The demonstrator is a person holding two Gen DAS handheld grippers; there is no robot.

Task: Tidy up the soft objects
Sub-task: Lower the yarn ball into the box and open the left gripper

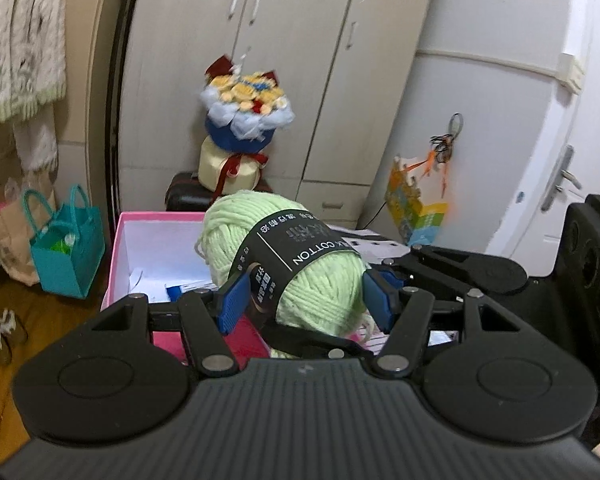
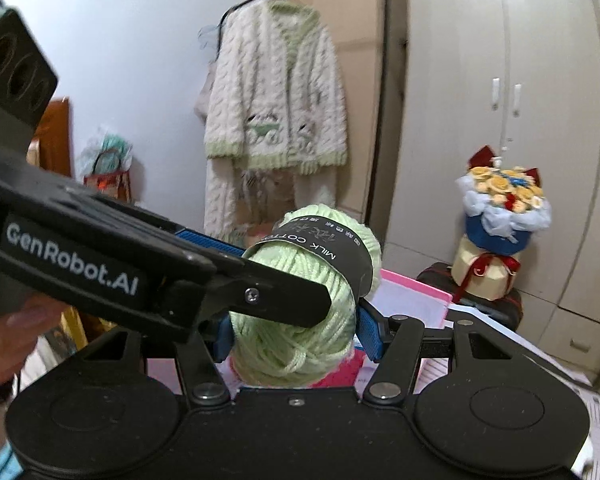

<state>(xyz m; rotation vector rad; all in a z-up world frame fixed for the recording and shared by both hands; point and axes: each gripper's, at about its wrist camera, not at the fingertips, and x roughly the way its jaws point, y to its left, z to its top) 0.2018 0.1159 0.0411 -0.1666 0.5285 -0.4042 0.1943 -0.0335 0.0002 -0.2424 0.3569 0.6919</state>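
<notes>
A ball of pale green yarn [image 1: 300, 264] with a black paper band is held in the air above a pink box [image 1: 118, 248], which is seen at 9 o'clock of it in the left wrist view. The yarn is clamped between the blue pads of the left gripper [image 1: 306, 300], and it is also gripped at its lower end by the right gripper [image 2: 296, 330], whose pads press both sides. A flower bouquet [image 1: 246, 108] is seen at 12 o'clock, before a wardrobe [image 1: 300, 40]. A teal bag [image 1: 66, 252] is placed on the floor at 9 o'clock.
</notes>
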